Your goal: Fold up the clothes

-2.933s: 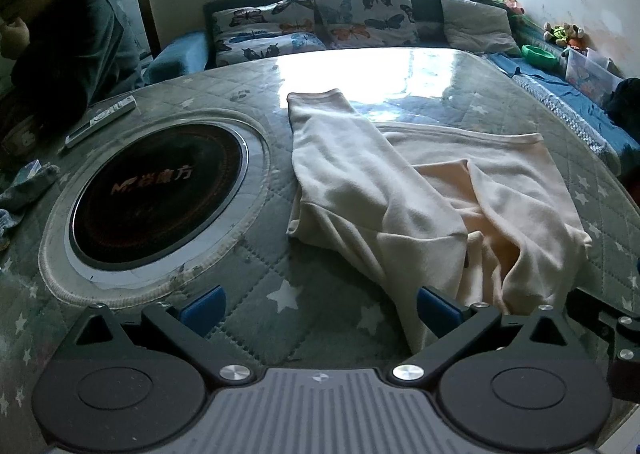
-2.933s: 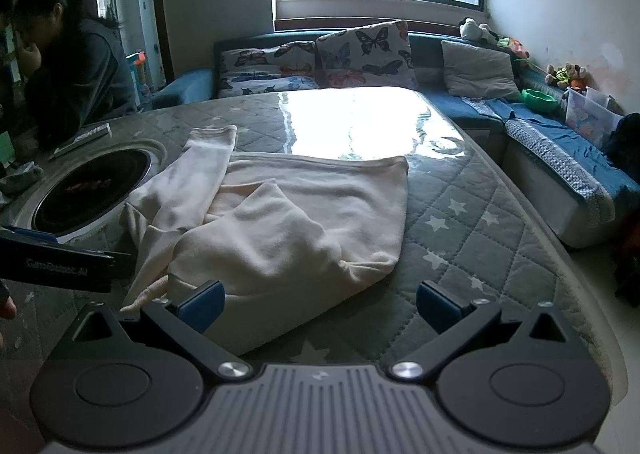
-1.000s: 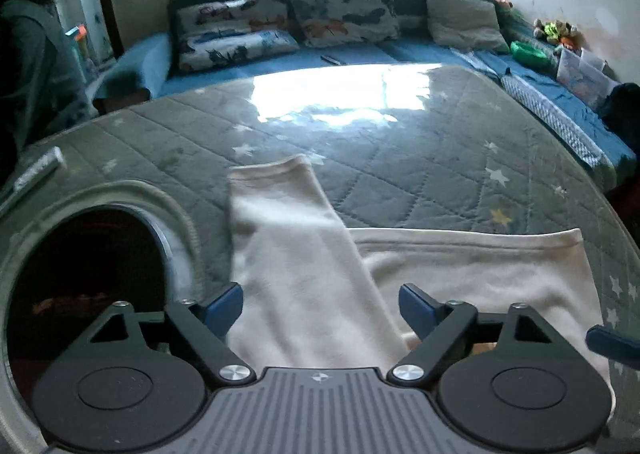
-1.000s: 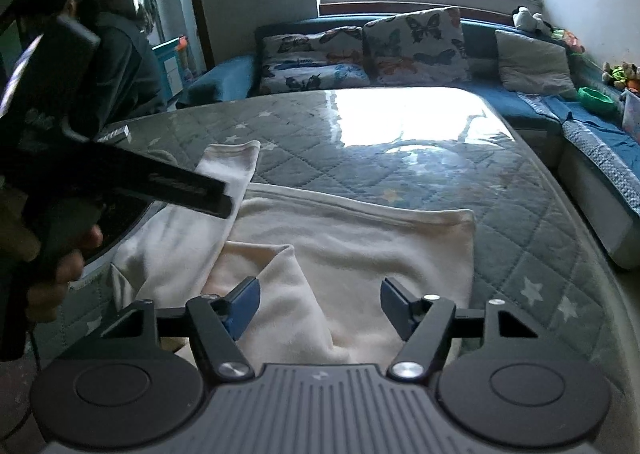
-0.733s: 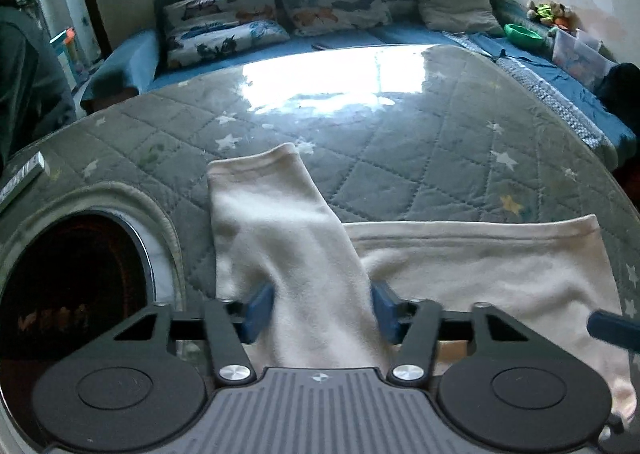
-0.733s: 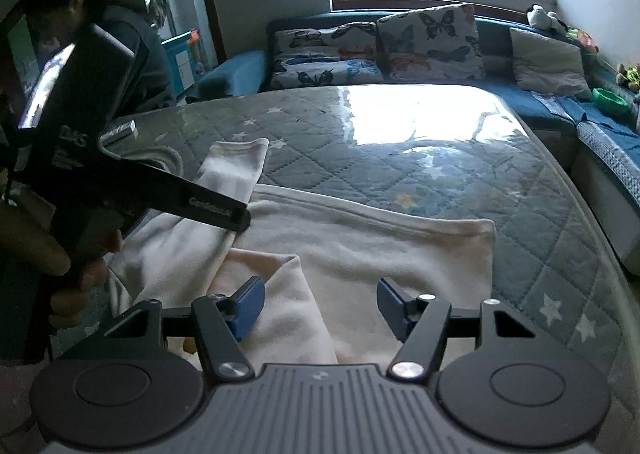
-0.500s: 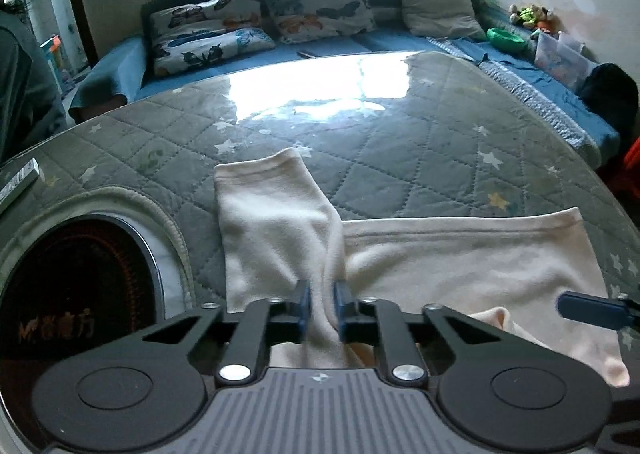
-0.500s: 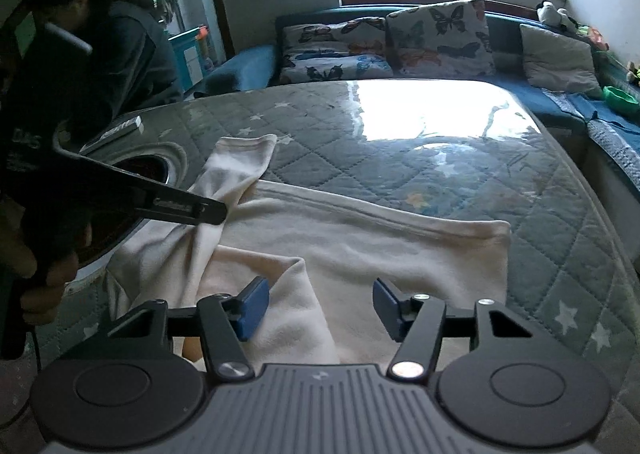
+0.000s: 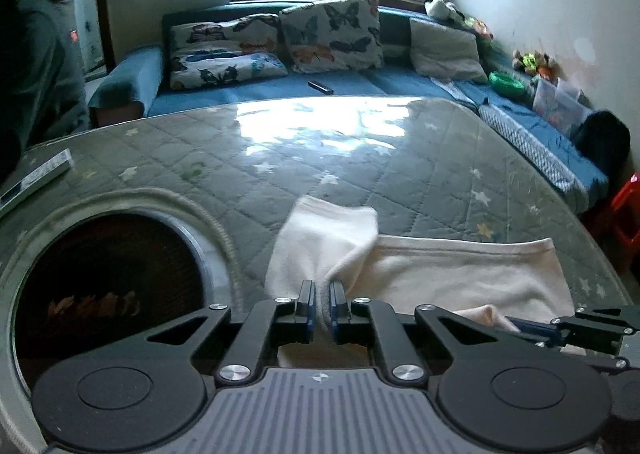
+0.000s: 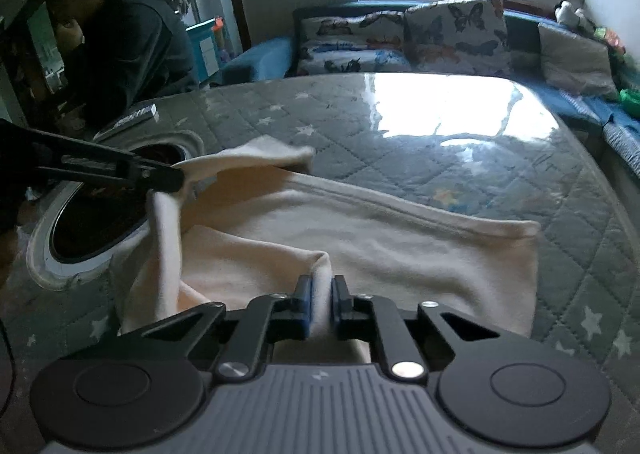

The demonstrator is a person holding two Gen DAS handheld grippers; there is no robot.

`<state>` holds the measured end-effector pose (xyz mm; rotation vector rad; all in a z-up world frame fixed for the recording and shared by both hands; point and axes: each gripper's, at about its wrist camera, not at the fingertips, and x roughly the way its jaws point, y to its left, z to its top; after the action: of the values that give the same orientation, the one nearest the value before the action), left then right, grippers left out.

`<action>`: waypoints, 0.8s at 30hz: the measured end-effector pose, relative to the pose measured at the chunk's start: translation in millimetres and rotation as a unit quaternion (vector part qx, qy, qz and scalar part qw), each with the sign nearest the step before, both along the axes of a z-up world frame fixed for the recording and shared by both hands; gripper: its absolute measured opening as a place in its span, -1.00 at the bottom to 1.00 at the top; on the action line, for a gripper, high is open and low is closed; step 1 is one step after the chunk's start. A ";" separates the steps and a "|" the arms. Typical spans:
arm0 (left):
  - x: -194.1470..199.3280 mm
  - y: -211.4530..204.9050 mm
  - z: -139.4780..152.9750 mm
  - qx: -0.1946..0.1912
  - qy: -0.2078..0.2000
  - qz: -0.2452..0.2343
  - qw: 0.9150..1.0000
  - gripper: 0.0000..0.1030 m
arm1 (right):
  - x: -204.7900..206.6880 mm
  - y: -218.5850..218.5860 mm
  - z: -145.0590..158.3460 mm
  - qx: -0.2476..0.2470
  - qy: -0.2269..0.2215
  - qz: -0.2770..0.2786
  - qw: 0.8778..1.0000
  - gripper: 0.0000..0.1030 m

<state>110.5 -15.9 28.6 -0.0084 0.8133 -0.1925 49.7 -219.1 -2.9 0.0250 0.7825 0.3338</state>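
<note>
Fingers: both pairs now pinched on cloth. Left gripper [image 9: 322, 304] has its jaws pressed together on the sleeve [image 9: 326, 240] of the cream sweatshirt [image 10: 360, 250]; right gripper [image 10: 320, 302] is clamped on a raised ridge of the nearer folded-over part [image 10: 256, 258].

Change: three seconds back I had both sets spread wide, hovering short of the garment. About a second ago they were over the fabric, jaws apart. The left one closed half a second ago; the right was open then and has closed since. From the right wrist view I see the left gripper [image 10: 176, 180] has the sleeve lifted off the quilted table cover [image 10: 460, 158], cuff end trailing and motion-blurred, so it's already moving.

Where the garment is: body lies flat on the cover, hem edge [image 9: 472, 248] away from me, just beside the round hotplate inset [image 9: 100, 286]. Sleeve is up in the air on the left; the folded-over part is bunched on the near side.

Meaning for the task: I judge both grasps secure and a fold in progress, likely the sleeve going across the body. Can't say which fold of the sequence. Risk: thin pinch on the right ridge may slip if pulled sideways.

Second person [image 10: 128, 38] at the far left, not involved.
</note>
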 end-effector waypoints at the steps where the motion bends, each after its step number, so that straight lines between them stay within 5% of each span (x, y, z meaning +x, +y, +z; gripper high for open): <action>1: -3.9 4.0 2.7 -0.003 -0.003 0.002 1.000 -0.84 | -5.7 -1.9 3.7 -0.001 -0.007 -0.003 1.000 -0.87; 15: -83.6 75.8 19.6 -0.021 -0.020 0.046 0.999 -0.85 | -103.6 -43.3 58.9 -0.030 -0.110 -0.076 0.991 -0.89; 24: -114.9 92.6 6.0 -0.013 0.005 0.041 0.999 -0.87 | -166.3 -93.6 49.2 -0.062 -0.084 -0.183 0.978 -0.89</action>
<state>-4.4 76.8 34.5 -0.0675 0.8189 -0.1250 -116.6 -312.7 46.3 0.0227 0.6148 -0.0635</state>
